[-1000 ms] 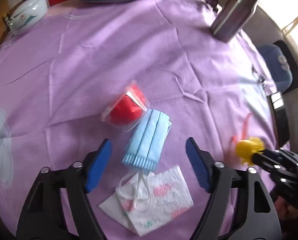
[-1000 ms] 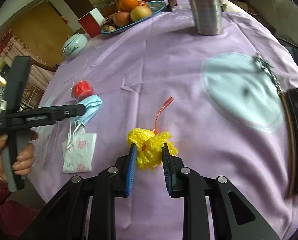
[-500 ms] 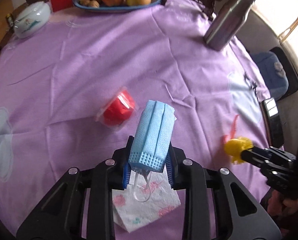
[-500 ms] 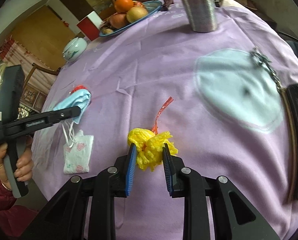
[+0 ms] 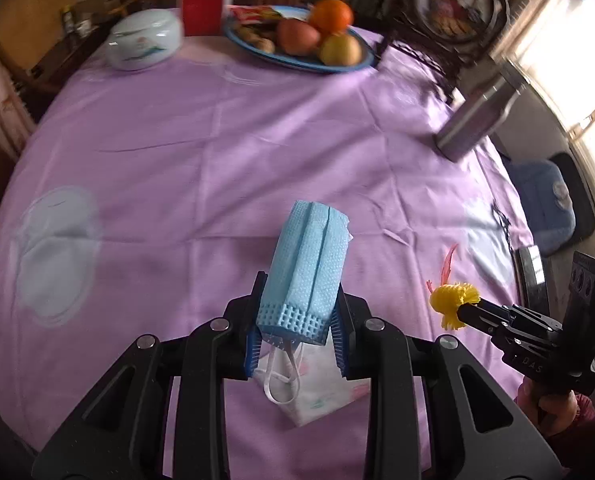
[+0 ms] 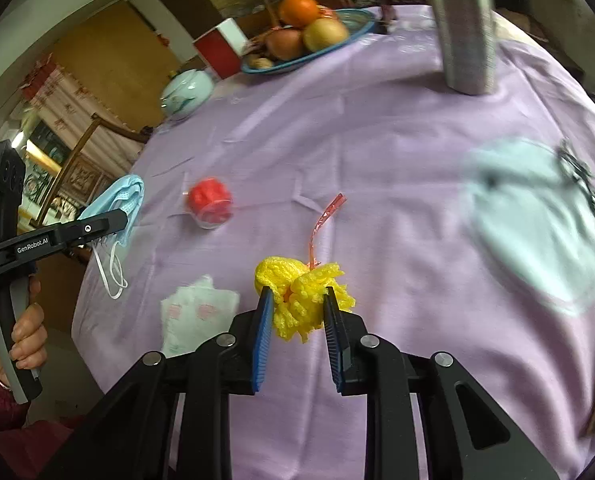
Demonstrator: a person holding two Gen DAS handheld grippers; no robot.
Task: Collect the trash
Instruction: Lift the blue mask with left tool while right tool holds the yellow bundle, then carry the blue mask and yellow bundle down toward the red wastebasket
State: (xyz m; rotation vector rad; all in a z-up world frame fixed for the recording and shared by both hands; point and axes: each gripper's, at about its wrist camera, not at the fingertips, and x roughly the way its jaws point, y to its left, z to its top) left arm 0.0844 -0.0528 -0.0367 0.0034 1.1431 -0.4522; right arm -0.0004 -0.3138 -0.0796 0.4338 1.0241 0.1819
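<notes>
- The left hand-held gripper point(image 5: 295, 330) is clenched on a folded blue face mask point(image 5: 308, 266), its blue pads pressing the mask's sides; the mask sticks up ahead of the fingertips, lifted clear of the desk point(image 5: 201, 152), and its white ear loops point(image 5: 283, 376) dangle below the pads
- Directly under that hand-held gripper a printed paper napkin point(image 5: 321, 392) lies flat on the purple cloth
- The right hand-held gripper point(image 6: 297, 312) is grasping a yellow foam net point(image 6: 301, 292) between its pads, with a red plastic strip point(image 6: 323, 224) trailing from the bundle ahead of the fingertips
- Ahead and to the left of the right hand-held gripper a red crumpled piece in clear wrap point(image 6: 210, 202) rests on the desk, apart from both tools
- Far beyond the left hand-held gripper stand a blue plate of fruit point(image 5: 305, 46), a pale lidded bowl point(image 5: 143, 44) and a red box point(image 5: 203, 8); a steel bottle point(image 5: 479, 118) stands ahead to its right
- A hand point(image 6: 21, 324) in a red sleeve grips the left tool's handle, seen at the left edge of the right wrist view
</notes>
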